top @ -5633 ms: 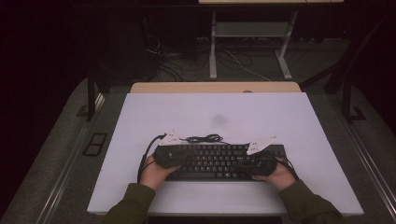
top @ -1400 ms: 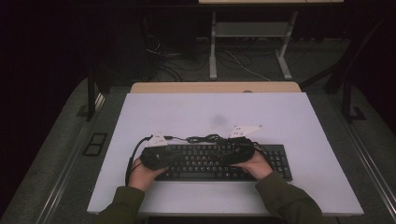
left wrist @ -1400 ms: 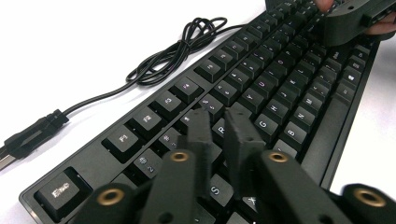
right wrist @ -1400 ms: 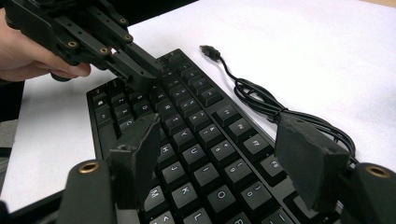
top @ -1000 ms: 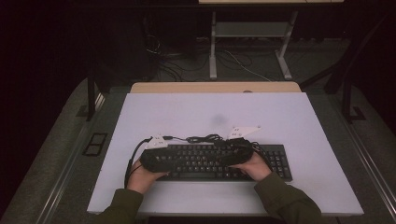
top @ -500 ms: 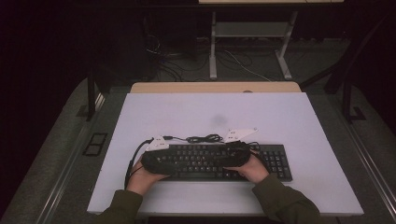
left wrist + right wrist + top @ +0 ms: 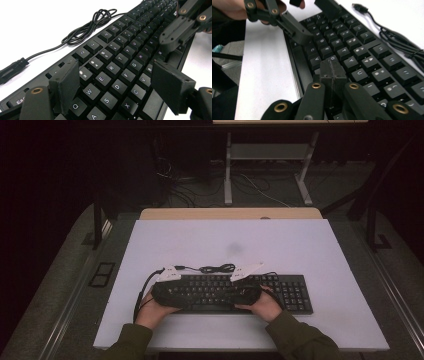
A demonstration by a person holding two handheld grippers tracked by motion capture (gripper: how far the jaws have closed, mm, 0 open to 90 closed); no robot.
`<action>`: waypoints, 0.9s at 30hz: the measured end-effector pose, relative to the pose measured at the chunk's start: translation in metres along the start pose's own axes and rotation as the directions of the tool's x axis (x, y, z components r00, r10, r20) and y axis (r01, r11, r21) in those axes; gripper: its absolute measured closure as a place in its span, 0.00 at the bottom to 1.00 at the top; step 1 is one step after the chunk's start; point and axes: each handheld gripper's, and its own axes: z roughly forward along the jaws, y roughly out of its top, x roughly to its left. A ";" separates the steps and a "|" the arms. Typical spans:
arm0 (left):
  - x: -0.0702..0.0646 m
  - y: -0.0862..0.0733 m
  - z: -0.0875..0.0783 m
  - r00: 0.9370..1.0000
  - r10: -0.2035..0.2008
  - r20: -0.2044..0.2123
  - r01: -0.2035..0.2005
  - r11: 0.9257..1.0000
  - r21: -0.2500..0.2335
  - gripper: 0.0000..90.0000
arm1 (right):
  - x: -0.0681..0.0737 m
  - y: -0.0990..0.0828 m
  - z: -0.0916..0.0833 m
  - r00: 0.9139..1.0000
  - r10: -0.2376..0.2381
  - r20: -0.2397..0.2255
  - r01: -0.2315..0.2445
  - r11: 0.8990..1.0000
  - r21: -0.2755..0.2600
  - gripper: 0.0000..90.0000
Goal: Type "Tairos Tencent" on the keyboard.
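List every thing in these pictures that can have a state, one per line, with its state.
Keyboard: flat on the table, keys up.
Keyboard cable: coiled behind it, plug loose, unplugged.
Left gripper: open, fingers astride the letter keys; jaws just opening.
Right gripper: shut, empty, over the middle keys.

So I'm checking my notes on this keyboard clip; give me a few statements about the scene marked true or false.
1. The black full-size keyboard lies on the white tabletop. True.
2. The right claw has its jaws spread wide. False: they are shut together, pad against pad, over the keys, having just been closing with nothing between them.
3. The left claw is open above the letter keys. True; its jaws have just been opening.
4. The keyboard's black cable is stretched straight off the table. False: it lies bundled in loops behind the keyboard.
5. A mouse sits beside the keyboard. False: none is there.
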 end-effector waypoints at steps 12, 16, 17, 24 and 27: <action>0.000 0.000 0.000 1.000 -0.001 0.002 0.001 1.000 0.003 0.25 | 0.002 -0.003 0.010 1.000 -0.004 0.011 0.003 0.999 0.051 0.99; 0.000 -0.001 0.001 1.000 -0.001 0.002 0.001 1.000 0.004 0.25 | 0.002 -0.003 0.011 1.000 -0.008 0.014 0.007 0.999 0.051 0.99; 0.000 -0.001 0.001 1.000 -0.001 0.002 0.001 1.000 0.004 0.25 | 0.002 -0.003 0.011 1.000 -0.009 0.015 0.008 0.999 0.051 0.99; -0.001 -0.001 0.001 1.000 0.001 0.003 -0.001 1.000 0.006 0.25 | 0.003 -0.004 0.013 1.000 -0.012 0.016 0.011 0.998 0.066 0.99; -0.001 -0.001 0.001 1.000 -0.001 0.002 0.001 1.000 0.003 0.25 | 0.003 -0.004 0.012 1.000 -0.011 0.015 0.010 0.998 0.067 0.99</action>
